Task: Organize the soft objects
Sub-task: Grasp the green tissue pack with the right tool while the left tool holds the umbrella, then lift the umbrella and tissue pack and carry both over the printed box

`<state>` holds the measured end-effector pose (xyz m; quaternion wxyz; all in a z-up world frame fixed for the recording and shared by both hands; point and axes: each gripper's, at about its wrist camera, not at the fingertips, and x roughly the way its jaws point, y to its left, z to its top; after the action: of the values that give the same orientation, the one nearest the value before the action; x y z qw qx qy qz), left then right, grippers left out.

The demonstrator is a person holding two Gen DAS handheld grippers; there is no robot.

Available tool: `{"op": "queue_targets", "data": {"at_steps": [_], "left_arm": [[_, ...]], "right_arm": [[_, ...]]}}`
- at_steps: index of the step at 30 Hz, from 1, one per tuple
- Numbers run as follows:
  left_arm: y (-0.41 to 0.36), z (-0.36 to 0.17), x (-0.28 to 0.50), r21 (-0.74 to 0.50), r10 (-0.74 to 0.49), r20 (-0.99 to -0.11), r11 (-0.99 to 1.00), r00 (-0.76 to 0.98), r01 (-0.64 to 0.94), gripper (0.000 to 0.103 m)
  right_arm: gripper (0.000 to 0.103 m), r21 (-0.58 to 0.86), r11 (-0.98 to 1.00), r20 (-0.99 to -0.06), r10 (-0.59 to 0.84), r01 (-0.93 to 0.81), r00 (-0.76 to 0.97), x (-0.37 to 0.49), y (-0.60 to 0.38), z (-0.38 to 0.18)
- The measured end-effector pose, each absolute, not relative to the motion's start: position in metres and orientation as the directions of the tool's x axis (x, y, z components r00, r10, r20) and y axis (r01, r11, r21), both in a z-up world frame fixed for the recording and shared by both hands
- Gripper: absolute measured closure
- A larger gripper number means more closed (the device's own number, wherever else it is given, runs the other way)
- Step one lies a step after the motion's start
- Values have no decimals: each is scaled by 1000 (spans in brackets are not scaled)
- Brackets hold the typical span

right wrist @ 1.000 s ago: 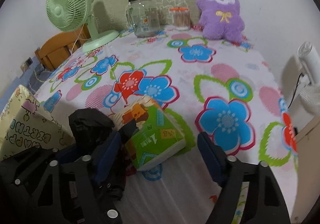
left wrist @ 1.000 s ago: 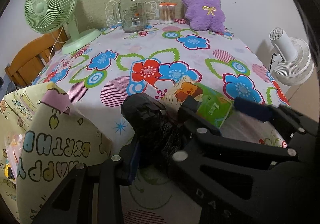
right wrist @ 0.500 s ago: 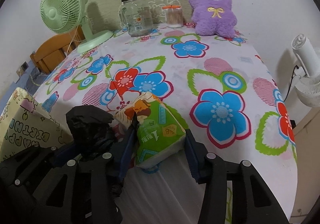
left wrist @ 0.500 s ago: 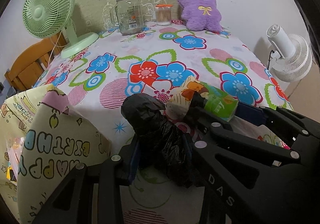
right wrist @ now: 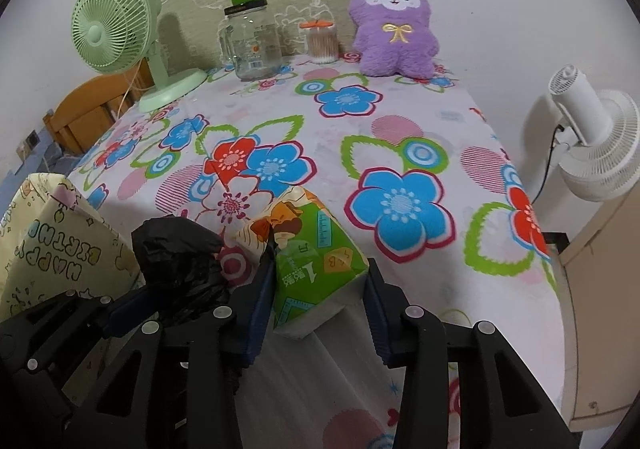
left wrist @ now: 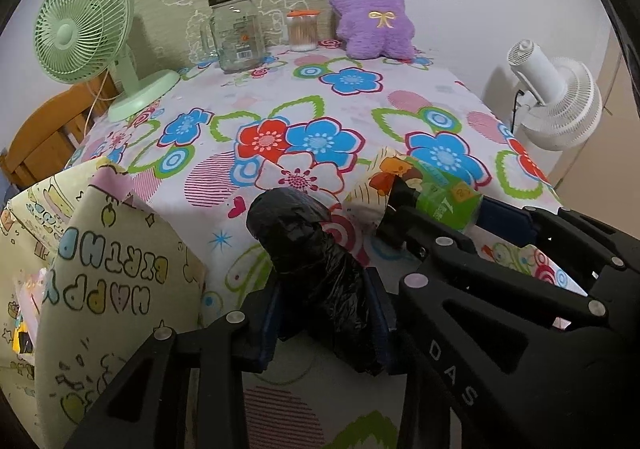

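Floral cloth covers the tabletop [right wrist: 400,129], with a green fan, jar and purple plush along the top of the frame. At lower left stands a birthday bag [left wrist: 100,257]. Lower centre, the left tool [left wrist: 326,309] pinches a black bag roll [left wrist: 312,249]; right of it, the right tool [right wrist: 320,289] clamps a tissue pack [right wrist: 316,261]. Both soft items are gripped at the near edge; stowing them, likely in the bag, remains.

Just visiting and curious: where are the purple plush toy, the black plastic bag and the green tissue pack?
purple plush toy [right wrist: 394,31], right wrist view, its belly.
black plastic bag [left wrist: 316,261], left wrist view, its middle.
green tissue pack [right wrist: 316,265], right wrist view, its printed face.
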<state>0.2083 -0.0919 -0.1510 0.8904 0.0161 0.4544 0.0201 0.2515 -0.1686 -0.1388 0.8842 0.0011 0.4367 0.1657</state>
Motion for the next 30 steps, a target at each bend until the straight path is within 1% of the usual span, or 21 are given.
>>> {"op": "queue_targets", "data": {"at_steps": [14, 30], "left_arm": [[-96, -135, 183, 44, 27, -789, 999, 614, 12, 65], [-97, -103, 149, 42, -9, -742, 997, 670, 61, 65]], "right_arm": [[60, 135, 959, -751, 262, -248, 606, 223, -176, -122], [60, 91, 974, -707, 210, -207, 676, 181, -181, -84]]}}
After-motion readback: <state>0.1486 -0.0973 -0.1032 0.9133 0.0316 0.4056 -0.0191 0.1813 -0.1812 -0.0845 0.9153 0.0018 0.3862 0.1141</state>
